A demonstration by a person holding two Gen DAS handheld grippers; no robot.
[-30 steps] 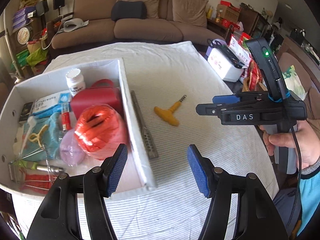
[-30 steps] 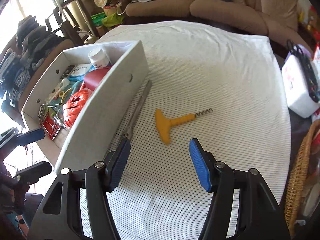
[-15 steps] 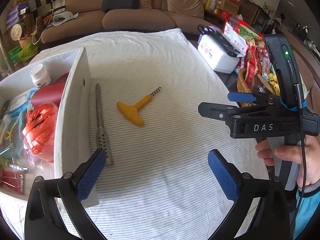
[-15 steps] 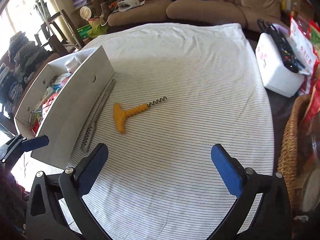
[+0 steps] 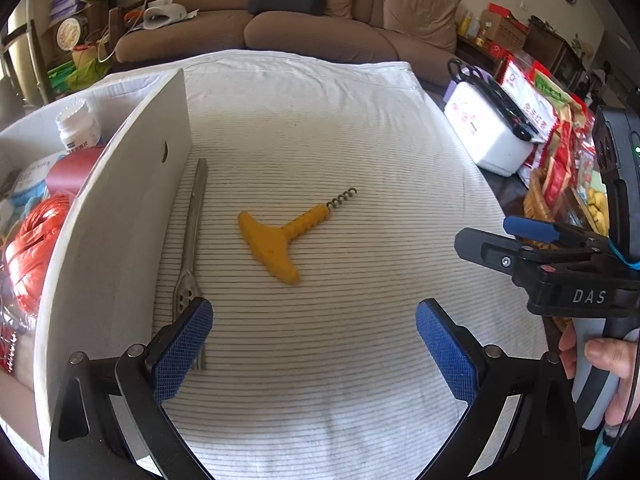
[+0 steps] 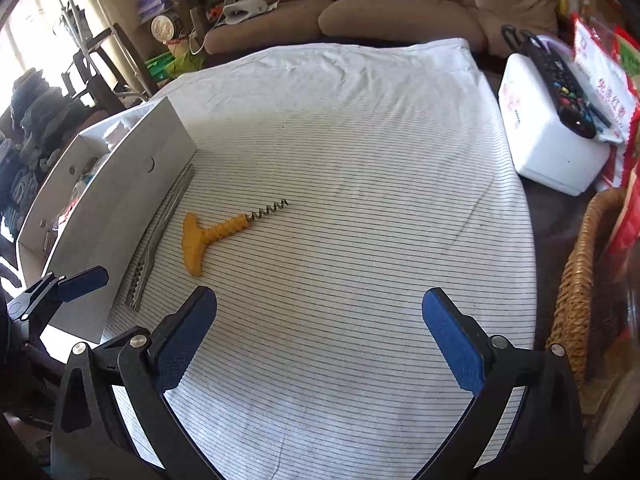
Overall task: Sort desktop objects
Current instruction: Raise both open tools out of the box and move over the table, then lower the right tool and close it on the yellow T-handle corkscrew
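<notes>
A yellow-handled corkscrew (image 5: 280, 236) lies flat on the striped tablecloth, also in the right wrist view (image 6: 212, 232). Metal tongs (image 5: 192, 240) lie along the outside wall of a white box (image 5: 120, 216), and show in the right wrist view (image 6: 160, 232) beside the box (image 6: 120, 200). The box holds an orange twine ball (image 5: 32, 248), a white bottle (image 5: 78, 128), a red item and wipes. My left gripper (image 5: 314, 344) is open and empty, just short of the corkscrew. My right gripper (image 6: 320, 340) is open and empty, to the right of the corkscrew; it also shows at the right of the left wrist view (image 5: 516, 240).
A white appliance with a remote on top (image 6: 548, 144) stands at the table's right edge. A wicker basket (image 6: 580, 280) and snack packets (image 5: 560, 148) sit beyond the right edge. A brown sofa (image 5: 304, 28) is behind the table.
Both grippers have opened wide. The left gripper has swung right, away from the box, and now faces the corkscrew. The right gripper has drawn back and to the right.
</notes>
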